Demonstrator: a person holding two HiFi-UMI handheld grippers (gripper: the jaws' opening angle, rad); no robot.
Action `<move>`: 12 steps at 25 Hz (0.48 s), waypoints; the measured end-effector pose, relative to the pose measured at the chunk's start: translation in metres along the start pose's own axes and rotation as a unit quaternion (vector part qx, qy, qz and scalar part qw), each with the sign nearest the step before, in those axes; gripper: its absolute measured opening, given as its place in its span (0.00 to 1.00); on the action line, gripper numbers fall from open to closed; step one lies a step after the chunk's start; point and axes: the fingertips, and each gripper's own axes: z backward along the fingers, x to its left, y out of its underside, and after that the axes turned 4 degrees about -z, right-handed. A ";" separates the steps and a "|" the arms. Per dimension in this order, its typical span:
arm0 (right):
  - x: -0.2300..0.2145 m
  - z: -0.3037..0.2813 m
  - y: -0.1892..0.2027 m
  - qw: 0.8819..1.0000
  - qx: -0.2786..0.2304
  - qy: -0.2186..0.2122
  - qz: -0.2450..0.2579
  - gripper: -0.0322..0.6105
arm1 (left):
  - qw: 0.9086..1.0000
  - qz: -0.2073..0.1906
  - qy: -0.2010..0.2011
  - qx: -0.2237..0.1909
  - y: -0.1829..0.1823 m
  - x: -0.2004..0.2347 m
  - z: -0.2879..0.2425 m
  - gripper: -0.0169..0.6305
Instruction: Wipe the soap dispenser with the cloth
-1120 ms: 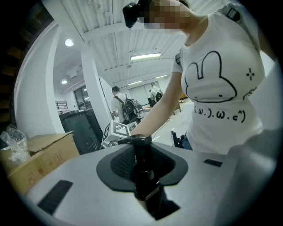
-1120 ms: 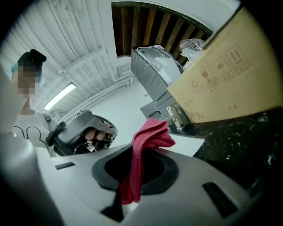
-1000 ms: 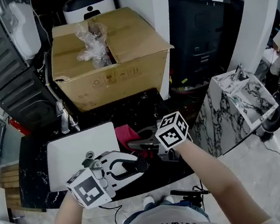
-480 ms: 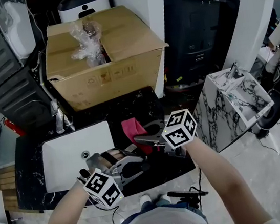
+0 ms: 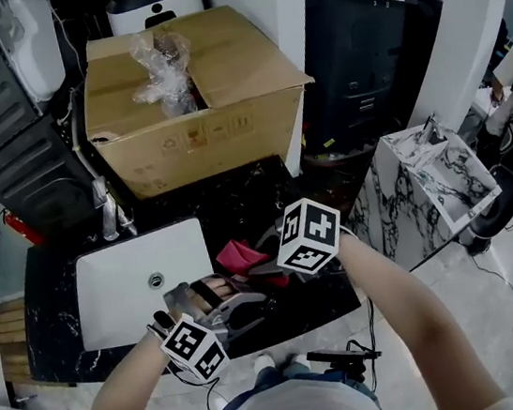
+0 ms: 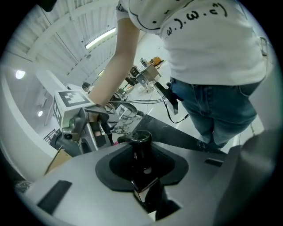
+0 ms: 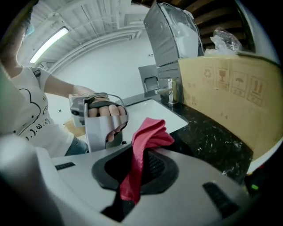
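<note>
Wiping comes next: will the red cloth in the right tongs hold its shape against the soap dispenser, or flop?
Probably floppy: the red cloth folds over on itself beyond where the right tongs pinch it. It looks thin and light, so it should drape around the soap dispenser rather than push it. Pinched at one bunched strip, it might slip if tugged.

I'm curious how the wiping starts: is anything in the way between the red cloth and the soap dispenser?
Nothing visible. The right gripper holds the red cloth, the left gripper holds the dark soap dispenser, and only open air above the black counter shows between them.
</note>
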 end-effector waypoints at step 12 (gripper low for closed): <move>-0.027 -0.037 0.003 0.990 0.132 0.045 0.023 0.13 | 1.000 0.013 -0.028 0.003 0.006 -0.012 0.016 0.17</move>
